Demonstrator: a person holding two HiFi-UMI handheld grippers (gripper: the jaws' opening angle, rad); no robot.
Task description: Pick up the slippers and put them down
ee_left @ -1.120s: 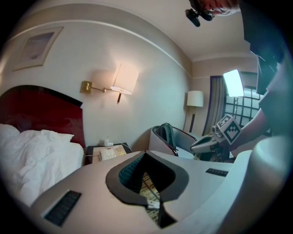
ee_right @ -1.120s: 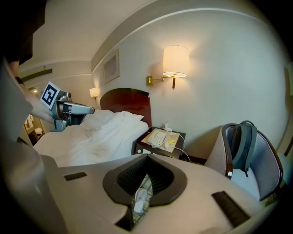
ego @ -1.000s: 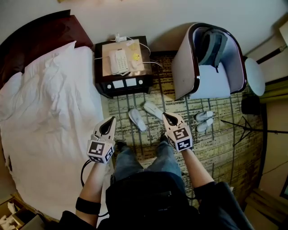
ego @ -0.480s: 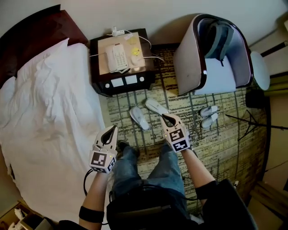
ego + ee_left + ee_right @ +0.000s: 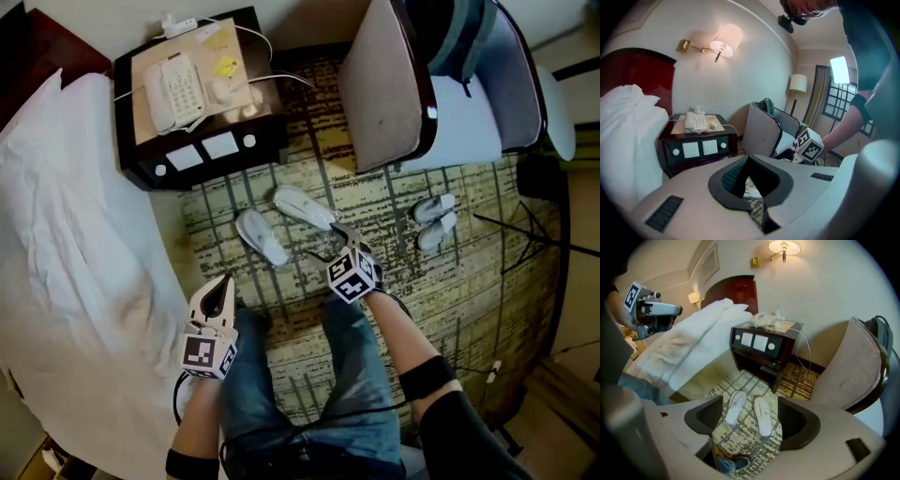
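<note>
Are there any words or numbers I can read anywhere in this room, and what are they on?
No text here can be read.
Telephone: keys too small to read.
Yellow note: too small to read.
Nightstand panels: too blurred to read.
Marker cube: square pattern, no letters.

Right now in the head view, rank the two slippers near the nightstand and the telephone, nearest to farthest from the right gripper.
1. Right slipper, ahead of the right gripper, whose empty jaws have just been opening.
2. Left slipper, further left.
3. Telephone, on the nightstand, far left.
</note>
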